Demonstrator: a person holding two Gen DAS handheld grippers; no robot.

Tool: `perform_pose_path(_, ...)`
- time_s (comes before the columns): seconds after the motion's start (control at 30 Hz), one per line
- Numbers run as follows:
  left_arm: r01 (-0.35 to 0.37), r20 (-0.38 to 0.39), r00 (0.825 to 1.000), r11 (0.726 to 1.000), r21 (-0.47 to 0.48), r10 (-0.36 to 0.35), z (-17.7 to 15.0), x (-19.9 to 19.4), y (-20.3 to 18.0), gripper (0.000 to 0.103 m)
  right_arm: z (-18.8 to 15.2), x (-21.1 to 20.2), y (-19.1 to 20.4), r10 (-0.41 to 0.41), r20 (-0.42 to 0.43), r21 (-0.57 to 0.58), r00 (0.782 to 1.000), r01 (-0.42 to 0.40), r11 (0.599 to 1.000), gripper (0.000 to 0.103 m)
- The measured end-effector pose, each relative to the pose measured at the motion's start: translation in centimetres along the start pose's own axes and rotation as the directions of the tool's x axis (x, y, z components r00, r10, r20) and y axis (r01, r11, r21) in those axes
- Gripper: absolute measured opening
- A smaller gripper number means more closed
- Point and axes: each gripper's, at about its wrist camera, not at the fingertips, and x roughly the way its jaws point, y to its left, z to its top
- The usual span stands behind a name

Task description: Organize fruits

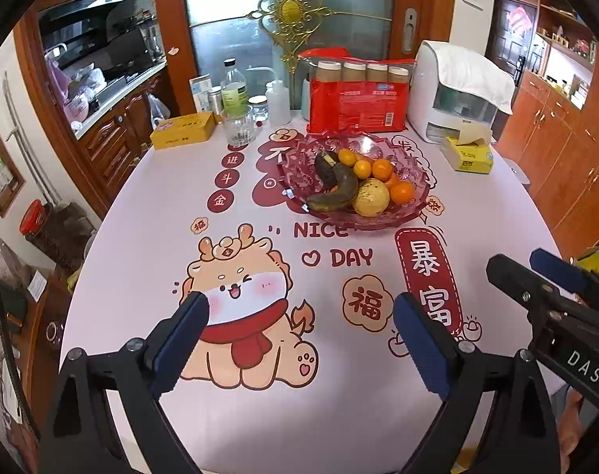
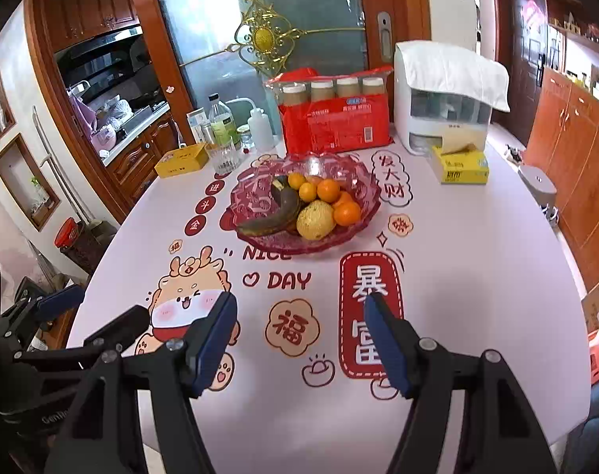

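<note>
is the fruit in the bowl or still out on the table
In the bowl: the bananas, oranges and yellow fruit all lie inside; none shows on the table.

Bare tablecloth (image 1: 260,407) lies open up to the fruit bowl (image 1: 378,219); bottles (image 1: 362,73) crowd behind.

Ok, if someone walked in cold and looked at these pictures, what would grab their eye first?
Probably the red glass fruit bowl near the far middle of the table, holding blackened bananas, small oranges and a yellowish round fruit. Next, the tablecloth with its cartoon dragon and red lettering. Nearest the cameras, the left gripper and right gripper hang open and empty above it.
</note>
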Motion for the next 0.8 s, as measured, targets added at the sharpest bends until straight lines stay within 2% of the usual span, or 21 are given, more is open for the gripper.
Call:
perform_pose_path(0.23,0.003,-0.040,0.999,1.000,-0.022,-0.004,-0.6,0.7,0.0,0.094,-0.7,-0.2,0.4,-0.014,-0.012,-0.007,1.000,0.014,1.000,0.068)
perform_pose_path(0.8,-0.014,-0.037,0.999,1.000,-0.023,0.014,-0.3,0.8,0.1,0.094,-0.6,-0.4,1.0,-0.019,-0.002,-0.024,1.000,0.019,1.000,0.068)
